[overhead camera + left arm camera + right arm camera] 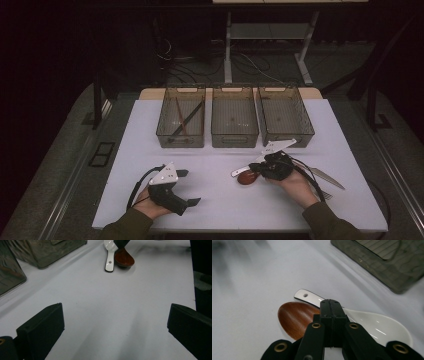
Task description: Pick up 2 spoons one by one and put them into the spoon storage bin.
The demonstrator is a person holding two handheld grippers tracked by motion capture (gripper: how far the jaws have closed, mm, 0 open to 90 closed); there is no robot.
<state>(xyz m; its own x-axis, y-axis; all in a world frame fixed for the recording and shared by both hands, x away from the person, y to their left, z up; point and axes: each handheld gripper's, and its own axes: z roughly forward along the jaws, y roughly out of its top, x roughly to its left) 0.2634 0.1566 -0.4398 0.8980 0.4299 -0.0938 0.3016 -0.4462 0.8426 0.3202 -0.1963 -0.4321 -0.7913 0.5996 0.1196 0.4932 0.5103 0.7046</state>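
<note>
Spoons (294, 317) under the closed right tongs (331, 305), sorting into the bins seems underway.

A brown wooden spoon and a white ceramic spoon (377, 326) lie touching on the desk (220, 200), directly beneath and just ahead of the right tongs' tips. Those tongs have their jaws pressed fully together above the spoons; whether anything is pinched between them I cannot tell. The left tongs (112, 322) rest gaping wide and empty, well apart from the spoons. Judging by three bins (235, 117) beyond, the pickup step is in hand; next, a firm hold on one spoon handle, then a lift.
</note>
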